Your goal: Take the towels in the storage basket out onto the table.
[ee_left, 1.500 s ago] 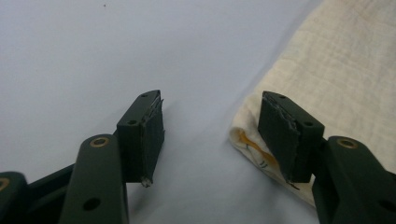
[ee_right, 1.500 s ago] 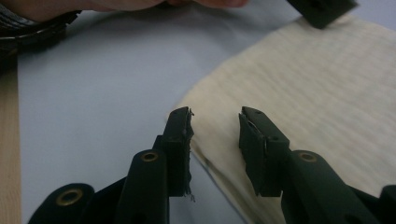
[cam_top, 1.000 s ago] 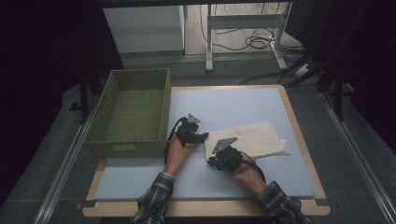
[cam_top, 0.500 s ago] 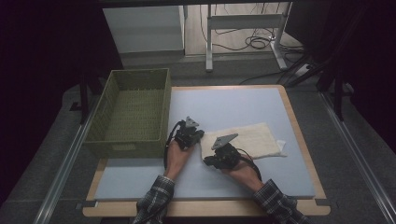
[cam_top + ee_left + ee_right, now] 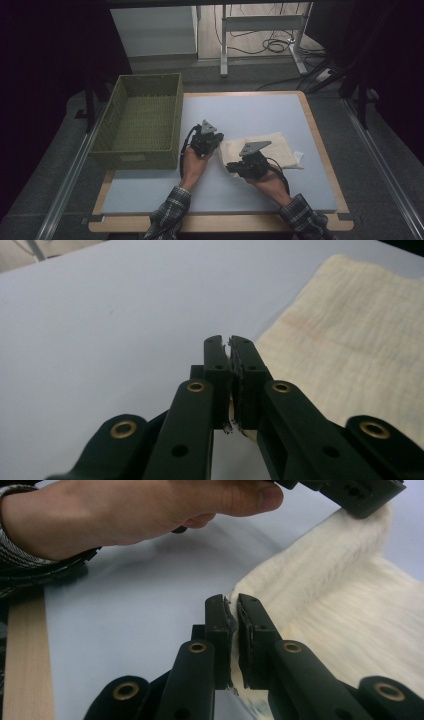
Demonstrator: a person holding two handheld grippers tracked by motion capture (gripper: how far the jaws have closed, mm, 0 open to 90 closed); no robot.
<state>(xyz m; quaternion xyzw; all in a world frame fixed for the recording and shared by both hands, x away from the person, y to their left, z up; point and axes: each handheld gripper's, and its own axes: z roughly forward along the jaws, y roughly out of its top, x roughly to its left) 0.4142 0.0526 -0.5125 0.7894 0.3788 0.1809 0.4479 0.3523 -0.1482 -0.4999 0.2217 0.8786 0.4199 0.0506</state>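
Cream cloth [image 5: 265, 150] lies centre-right of the high view on the blue mat [image 5: 250, 112]. Left gripper [image 5: 216, 145] and right gripper [image 5: 235, 167] each pinch its near-left edge, jaws nearly closed. The thin bite could slip if the hands pull apart unevenly, dropping a corner short of the green basket [image 5: 142, 120].

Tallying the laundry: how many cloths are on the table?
1. A cream cloth lies right of centre on the blue mat, its left edge pinched by both tongs. Another layer underneath could be hidden.

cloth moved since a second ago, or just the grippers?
Yes. The cloth is folded: its far edge, formerly nearer the mat's far side, now lies closer to the near wooden table edge. Both grippers pinch its left edge.
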